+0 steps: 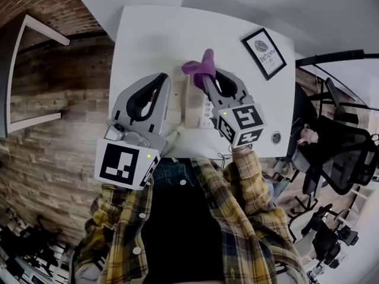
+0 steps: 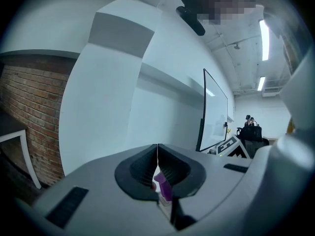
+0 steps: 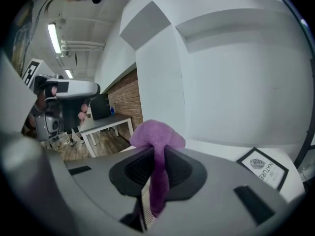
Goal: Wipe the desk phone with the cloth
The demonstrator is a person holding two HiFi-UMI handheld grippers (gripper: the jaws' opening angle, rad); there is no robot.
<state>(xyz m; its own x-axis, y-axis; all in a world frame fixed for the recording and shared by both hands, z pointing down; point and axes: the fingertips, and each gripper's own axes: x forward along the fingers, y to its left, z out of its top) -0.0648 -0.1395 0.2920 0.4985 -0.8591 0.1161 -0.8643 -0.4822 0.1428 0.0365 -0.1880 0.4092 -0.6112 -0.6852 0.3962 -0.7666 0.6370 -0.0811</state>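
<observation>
The white desk phone [image 1: 193, 104] lies in the middle of the white desk [image 1: 154, 34], partly hidden under both grippers. My right gripper [image 1: 207, 76] hangs over the phone's far end, shut on a purple cloth [image 1: 199, 67] that bunches out past the jaw tips. In the right gripper view the cloth [image 3: 156, 140] is pinched between the jaws of the right gripper [image 3: 156, 154] and hangs down behind them. My left gripper [image 1: 164, 78] hovers just left of the phone. Its jaws meet with nothing between them [image 2: 157, 149]; a bit of cloth [image 2: 163, 186] shows beyond them.
A black-framed picture [image 1: 264, 53] lies on the desk's far right corner, and a small round fitting [image 1: 276, 137] sits near the front right edge. Black office chairs [image 1: 340, 152] stand to the right. A white side table [image 1: 32, 70] and a brick wall are on the left.
</observation>
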